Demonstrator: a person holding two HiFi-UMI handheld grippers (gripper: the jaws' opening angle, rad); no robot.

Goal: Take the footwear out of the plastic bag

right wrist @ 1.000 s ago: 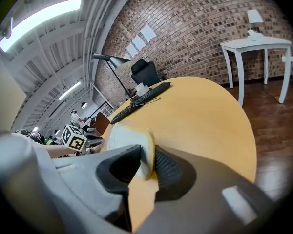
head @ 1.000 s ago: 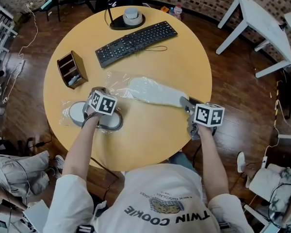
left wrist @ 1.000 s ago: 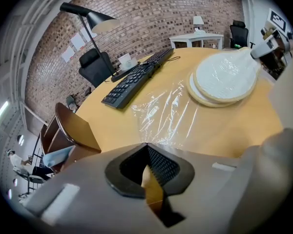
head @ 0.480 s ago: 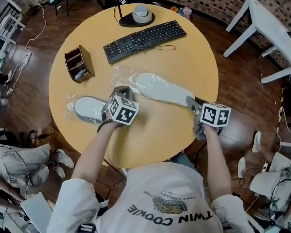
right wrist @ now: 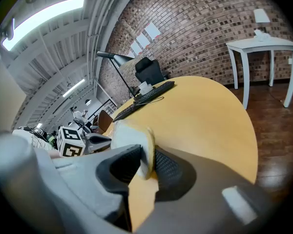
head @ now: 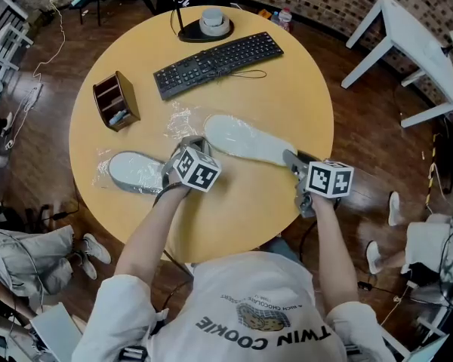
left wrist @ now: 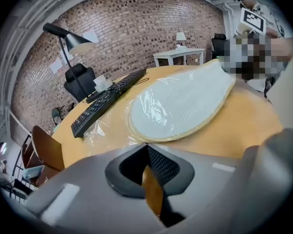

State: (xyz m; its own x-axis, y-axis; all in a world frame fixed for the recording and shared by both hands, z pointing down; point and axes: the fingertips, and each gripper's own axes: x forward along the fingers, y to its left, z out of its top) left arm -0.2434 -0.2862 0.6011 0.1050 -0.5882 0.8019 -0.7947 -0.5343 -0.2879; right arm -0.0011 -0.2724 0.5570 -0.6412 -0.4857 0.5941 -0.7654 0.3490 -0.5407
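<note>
A pale flat slipper (head: 245, 140) lies on the round wooden table (head: 287, 89), its toe inside a clear plastic bag (head: 180, 123). My right gripper (head: 291, 159) is shut on the slipper's heel rim, which stands between its pads in the right gripper view (right wrist: 146, 160). My left gripper (head: 190, 145) sits at the toe end. Its jaws are closed together on the bag's film (left wrist: 105, 130), just short of the slipper's sole (left wrist: 185, 106). A second slipper (head: 132, 172), wrapped in its own plastic, lies at the left behind the left gripper.
A black keyboard (head: 217, 55) and a lamp base (head: 206, 25) sit at the table's far side. A wooden organizer (head: 115, 100) stands at the left. A white side table (head: 411, 40) is off to the right. The table's near edge runs just under both grippers.
My left gripper left the wrapped slipper at the left and moved right to the toe of the middle slipper. The right gripper kept its hold on the heel.
</note>
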